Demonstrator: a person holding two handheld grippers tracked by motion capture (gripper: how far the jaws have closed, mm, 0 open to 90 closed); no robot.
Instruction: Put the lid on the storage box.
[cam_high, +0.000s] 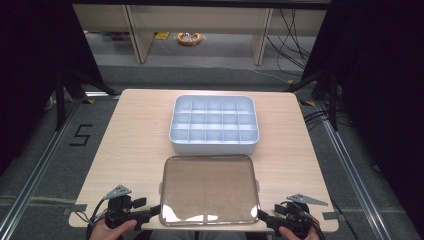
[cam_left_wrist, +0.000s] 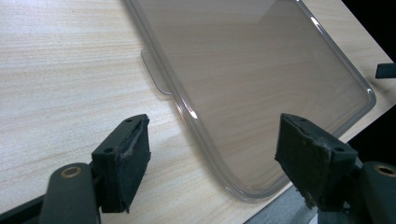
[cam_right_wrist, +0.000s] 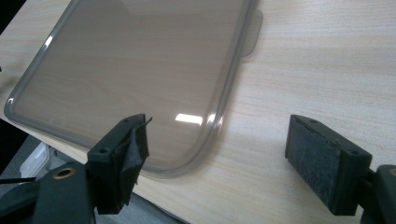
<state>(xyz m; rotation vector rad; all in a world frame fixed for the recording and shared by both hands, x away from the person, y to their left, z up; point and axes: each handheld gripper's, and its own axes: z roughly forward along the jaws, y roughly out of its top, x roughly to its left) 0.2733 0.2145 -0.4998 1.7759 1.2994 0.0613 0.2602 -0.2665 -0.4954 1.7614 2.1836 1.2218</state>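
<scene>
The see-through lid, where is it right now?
In the high view the clear lid lies flat at the table's near edge, just before the grey divided tray.

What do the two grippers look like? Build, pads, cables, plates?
Both are black. The left gripper and right gripper each carry a grey three-cornered plate on top and trail black cable. Each has two blocky jaws with worn, frayed dark pads and brass-coloured rivets. No sleeves visible.
</scene>
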